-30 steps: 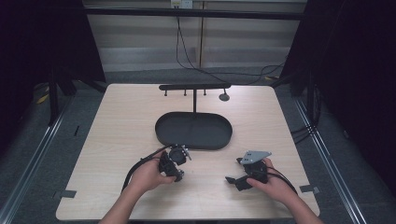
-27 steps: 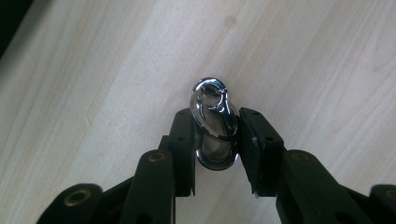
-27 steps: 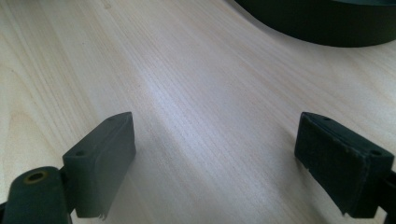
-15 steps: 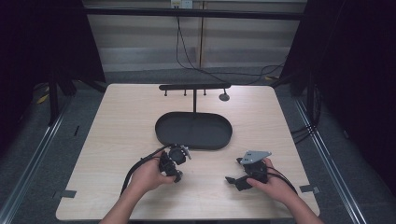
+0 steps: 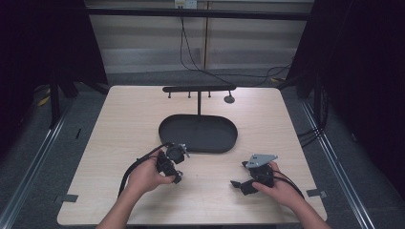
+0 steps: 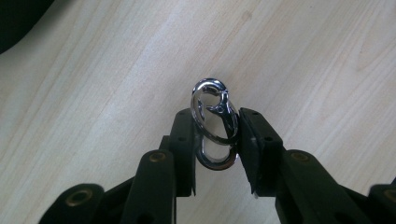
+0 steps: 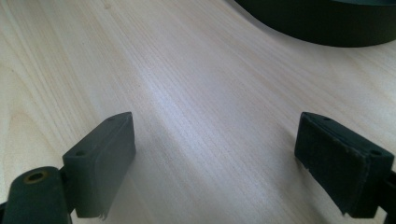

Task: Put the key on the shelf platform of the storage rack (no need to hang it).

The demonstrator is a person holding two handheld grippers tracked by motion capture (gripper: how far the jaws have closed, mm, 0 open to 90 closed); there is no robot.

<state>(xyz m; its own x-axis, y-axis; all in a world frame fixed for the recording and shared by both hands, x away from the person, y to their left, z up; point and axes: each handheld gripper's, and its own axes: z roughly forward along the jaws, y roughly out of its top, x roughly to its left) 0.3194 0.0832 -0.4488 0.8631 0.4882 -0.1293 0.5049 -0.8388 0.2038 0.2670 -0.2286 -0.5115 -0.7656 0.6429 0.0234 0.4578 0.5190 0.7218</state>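
Note:
A shiny metal snap hook point(image 6: 215, 123) sits between the two black jaws of my left gripper point(image 6: 215, 140), which is shut on it just above the wooden table. In the high view my left gripper point(image 5: 172, 160) is near the front left of the black oval tray point(image 5: 198, 132). My right gripper point(image 5: 241, 183) rests low over the table at the front right, its grey plate on top. In the right gripper view its jaws stand wide apart with bare wood between the fingertips point(image 7: 109, 158), so my right gripper point(image 7: 224, 163) is open.
A black stand with a horizontal bar point(image 5: 199, 88) and small pegs rises from the tray's back. The tray's rim point(image 7: 317, 28) lies ahead of the right gripper. Cables point(image 5: 133, 167) trail from both grippers. Dark floor and metal rails point(image 5: 334, 157) flank the table.

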